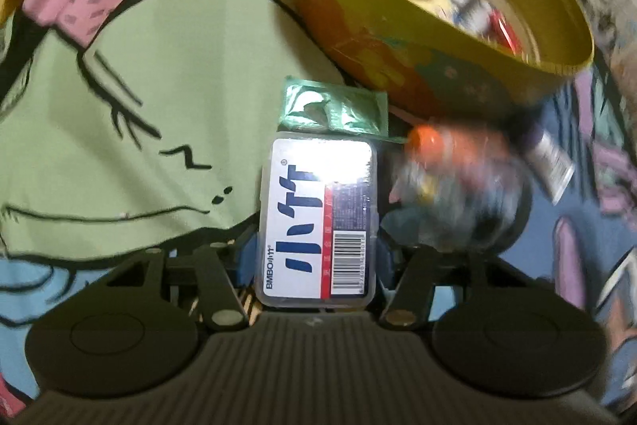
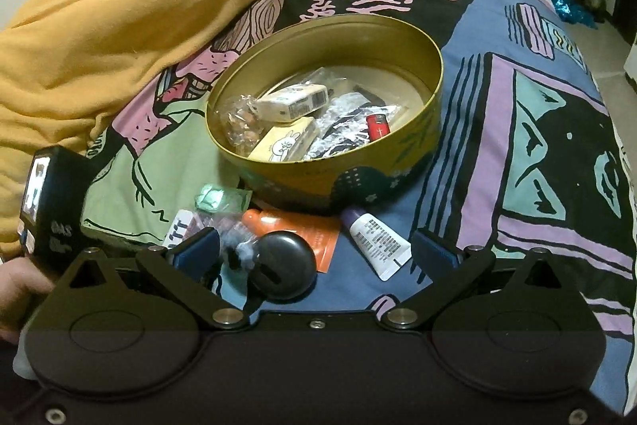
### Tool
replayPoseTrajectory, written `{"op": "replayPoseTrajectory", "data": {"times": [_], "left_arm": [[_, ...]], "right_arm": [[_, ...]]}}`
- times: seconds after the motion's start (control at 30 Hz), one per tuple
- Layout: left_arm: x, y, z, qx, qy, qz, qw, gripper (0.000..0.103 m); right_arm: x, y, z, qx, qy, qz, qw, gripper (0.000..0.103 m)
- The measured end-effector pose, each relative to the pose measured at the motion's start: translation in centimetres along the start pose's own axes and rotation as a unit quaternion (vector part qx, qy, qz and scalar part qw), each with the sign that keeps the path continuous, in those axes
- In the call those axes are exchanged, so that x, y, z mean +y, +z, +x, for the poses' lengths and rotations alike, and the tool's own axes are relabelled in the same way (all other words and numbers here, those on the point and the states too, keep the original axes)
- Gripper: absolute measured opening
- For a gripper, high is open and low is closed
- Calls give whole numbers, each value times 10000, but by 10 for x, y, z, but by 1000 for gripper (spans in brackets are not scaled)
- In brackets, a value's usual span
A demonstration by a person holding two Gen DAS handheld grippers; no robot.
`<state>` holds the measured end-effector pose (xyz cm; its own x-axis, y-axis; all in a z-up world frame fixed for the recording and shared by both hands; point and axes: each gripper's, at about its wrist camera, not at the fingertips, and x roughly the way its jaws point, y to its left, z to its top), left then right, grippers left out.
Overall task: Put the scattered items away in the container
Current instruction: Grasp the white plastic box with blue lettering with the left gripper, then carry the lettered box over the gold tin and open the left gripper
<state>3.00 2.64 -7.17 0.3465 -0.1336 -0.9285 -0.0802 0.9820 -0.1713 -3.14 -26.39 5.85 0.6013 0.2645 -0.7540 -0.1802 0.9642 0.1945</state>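
Partly blurred, left fingers (image 1: 316,251) pinching clear box (image 1: 318,218); right fingers (image 2: 314,249) spread.

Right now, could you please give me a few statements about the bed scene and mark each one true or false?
1. The left gripper has its fingers closed on the clear plastic case. True.
2. The round tin is empty. False: it already holds several items, among them a red lighter.
3. The green foil packet lies outside the tin, beside its base. True.
4. The right gripper is holding the white tube. False: its fingers stand open, and the tube lies untouched on the bedcover.
5. The black round case is inside the tin. False: it lies on the bedcover.
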Motion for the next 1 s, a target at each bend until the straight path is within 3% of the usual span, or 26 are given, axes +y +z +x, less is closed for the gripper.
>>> {"op": "replayPoseTrajectory", "data": {"times": [0.17, 0.33, 0.63, 1.0], "left_arm": [[5, -2, -12, -41, -106, -234, 9997, 60], [2, -9, -33, -394, -269, -402, 9981, 60], [-18, -17, -72, -1040, -99, 4, 9945, 60], [-26, -11, -130, -1602, -209, 285, 9865, 60]], "right_arm": [[-1, -1, -2, -17, -12, 19, 10000, 103], [0, -4, -2, 2, -49, -48, 10000, 103], [-3, -3, 1, 67, -36, -2, 10000, 103], [-6, -2, 4, 75, -94, 75, 9999, 103]]}}
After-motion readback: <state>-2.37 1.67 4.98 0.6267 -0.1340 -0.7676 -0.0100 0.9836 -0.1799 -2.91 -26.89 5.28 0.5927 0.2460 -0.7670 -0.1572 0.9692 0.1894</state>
